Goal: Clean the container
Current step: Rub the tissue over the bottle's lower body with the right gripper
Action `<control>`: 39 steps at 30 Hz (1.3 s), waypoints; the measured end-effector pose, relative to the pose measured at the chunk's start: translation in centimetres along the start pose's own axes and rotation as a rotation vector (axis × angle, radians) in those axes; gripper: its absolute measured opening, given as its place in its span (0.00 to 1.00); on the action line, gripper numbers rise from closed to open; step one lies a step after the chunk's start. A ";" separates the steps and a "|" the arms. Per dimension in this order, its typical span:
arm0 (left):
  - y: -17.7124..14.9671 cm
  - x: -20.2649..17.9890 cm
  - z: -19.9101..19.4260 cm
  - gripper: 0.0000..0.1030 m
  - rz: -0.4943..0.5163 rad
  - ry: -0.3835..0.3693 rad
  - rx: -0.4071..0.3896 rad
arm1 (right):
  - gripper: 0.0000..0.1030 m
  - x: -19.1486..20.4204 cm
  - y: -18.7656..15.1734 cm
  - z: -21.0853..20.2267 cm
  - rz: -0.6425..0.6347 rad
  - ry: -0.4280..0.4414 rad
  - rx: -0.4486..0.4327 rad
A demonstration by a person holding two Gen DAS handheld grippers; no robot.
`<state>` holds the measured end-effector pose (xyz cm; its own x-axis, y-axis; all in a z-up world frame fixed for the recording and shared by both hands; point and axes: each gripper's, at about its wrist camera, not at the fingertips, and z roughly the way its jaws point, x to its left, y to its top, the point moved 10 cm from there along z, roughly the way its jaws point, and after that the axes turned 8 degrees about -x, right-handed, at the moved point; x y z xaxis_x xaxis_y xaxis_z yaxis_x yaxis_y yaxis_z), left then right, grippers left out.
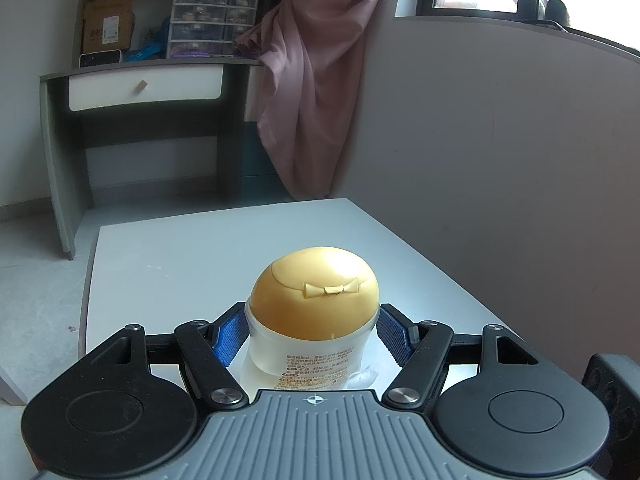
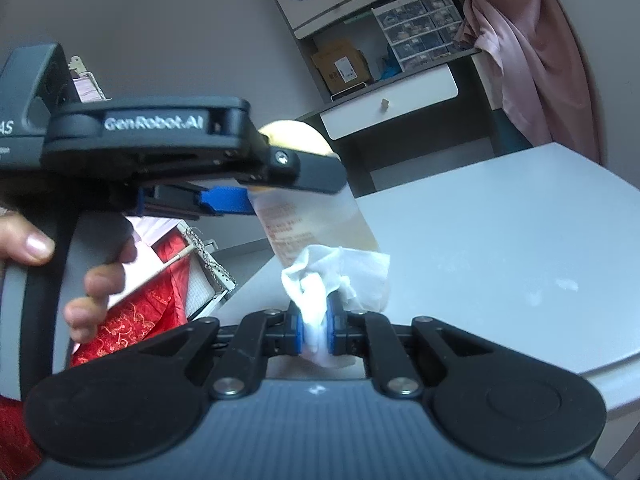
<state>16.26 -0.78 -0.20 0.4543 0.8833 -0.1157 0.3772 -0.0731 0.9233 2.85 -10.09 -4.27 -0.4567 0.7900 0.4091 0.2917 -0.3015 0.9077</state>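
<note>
A clear plastic container [image 1: 308, 354] with a domed yellow lid [image 1: 316, 292] and a printed label stands on the white table [image 1: 180, 256]. My left gripper [image 1: 312, 330] is shut on its body, blue pads against both sides. In the right wrist view the same container [image 2: 316, 216] shows past the left gripper [image 2: 240, 196], which a hand [image 2: 96, 280] holds. My right gripper [image 2: 314, 322] is shut on a crumpled white wipe [image 2: 332, 272], and the wipe touches the container's lower side.
A grey desk with a white drawer [image 1: 144, 88] and shelves of boxes stands beyond the table. A pink curtain [image 1: 316, 80] hangs beside a curved grey wall. Red embroidered cloth [image 2: 136, 320] lies in a box left of the table.
</note>
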 end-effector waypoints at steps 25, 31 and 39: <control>-0.3 -0.1 -0.4 0.68 0.009 0.008 0.010 | 0.10 -1.3 -0.5 0.2 0.010 -0.013 0.011; -0.4 0.0 -0.4 0.68 0.003 0.008 0.011 | 0.10 -1.7 -1.3 0.1 0.012 -0.021 0.029; -0.3 -0.1 -0.3 0.68 0.003 0.004 0.008 | 0.11 -0.7 0.9 -0.9 0.015 -0.004 -0.032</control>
<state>15.81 -0.73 -0.37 0.4525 0.8848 -0.1111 0.3820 -0.0797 0.9207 2.61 -11.37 -3.65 -0.4492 0.7874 0.4223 0.2718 -0.3298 0.9041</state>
